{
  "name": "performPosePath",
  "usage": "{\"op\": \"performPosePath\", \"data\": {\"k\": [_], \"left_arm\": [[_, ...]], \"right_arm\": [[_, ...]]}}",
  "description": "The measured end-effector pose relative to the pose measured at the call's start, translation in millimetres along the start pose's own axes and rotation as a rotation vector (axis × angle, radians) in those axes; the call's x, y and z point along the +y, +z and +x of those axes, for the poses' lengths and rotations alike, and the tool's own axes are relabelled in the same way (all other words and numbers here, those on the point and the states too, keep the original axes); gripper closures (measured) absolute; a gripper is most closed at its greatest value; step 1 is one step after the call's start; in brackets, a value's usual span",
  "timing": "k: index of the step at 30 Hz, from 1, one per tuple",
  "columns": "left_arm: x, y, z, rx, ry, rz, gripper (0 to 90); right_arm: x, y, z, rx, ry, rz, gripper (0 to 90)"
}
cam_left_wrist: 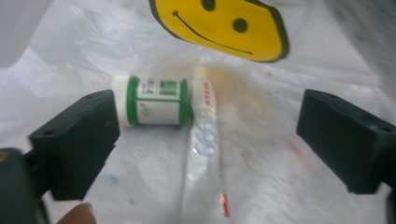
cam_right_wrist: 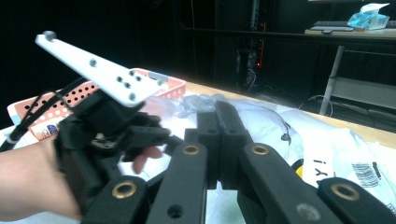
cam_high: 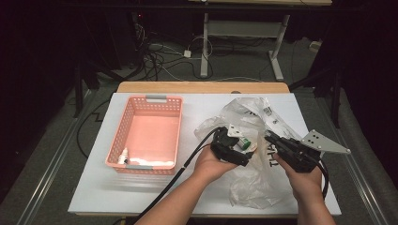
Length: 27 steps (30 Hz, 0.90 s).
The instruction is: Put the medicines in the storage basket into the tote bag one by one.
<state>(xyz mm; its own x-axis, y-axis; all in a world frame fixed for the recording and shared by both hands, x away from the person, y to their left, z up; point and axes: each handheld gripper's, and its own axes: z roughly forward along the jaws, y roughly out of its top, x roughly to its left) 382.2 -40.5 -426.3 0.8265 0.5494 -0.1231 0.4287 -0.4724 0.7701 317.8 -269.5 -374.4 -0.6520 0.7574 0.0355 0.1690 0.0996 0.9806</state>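
A clear plastic bag [cam_high: 256, 183] lies crumpled on the white table top. My left gripper [cam_high: 239, 146] reaches into its mouth; its jaws [cam_left_wrist: 210, 116] stand wide open. Between them, on the bag's film, lie a small white bottle with a green label [cam_left_wrist: 154, 101] near the left jaw and a white tube [cam_left_wrist: 203, 135] beside it; neither pad touches them. The bottle [cam_high: 243, 142] also shows from above. A yellow smiley face [cam_left_wrist: 219, 23] is printed on the bag beyond. My right gripper [cam_high: 271, 138] is shut, its tips [cam_right_wrist: 220, 114] pinching the bag's edge.
A pink perforated basket [cam_high: 152, 99] stands on the left of the table, holding a small white bottle [cam_high: 123, 156] and a white packet along its near wall. Bare white table top [cam_high: 141, 187] lies in front of it. Cables and a desk frame are on the floor beyond.
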Motion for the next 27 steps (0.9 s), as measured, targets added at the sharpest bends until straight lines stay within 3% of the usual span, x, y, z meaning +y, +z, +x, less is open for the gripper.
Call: {"op": "performPosePath", "data": {"k": [2, 13, 18, 27], "left_arm": [[-4.8, -4.6, -3.1, -0.01, 0.004, 0.003, 0.0], [-36.7, -40.6, -25.5, -0.069, 0.045, -0.049, 0.0], [-51.9, -59.7, -28.3, -0.07, 0.039, -0.068, 0.0], [-71.3, -94.9, -22.0, -0.036, 0.031, -0.093, 0.0]], "right_arm": [[0.5, 0.1, 1.0, 0.0, -0.006, 0.001, 90.0], [1.2, -1.7, -0.2, -0.006, -0.008, -0.004, 90.0], [0.7, -1.4, 0.5, -0.006, -0.008, 0.003, 90.0], [0.3, -1.5, 0.2, -0.012, -0.009, 0.007, 90.0]]}}
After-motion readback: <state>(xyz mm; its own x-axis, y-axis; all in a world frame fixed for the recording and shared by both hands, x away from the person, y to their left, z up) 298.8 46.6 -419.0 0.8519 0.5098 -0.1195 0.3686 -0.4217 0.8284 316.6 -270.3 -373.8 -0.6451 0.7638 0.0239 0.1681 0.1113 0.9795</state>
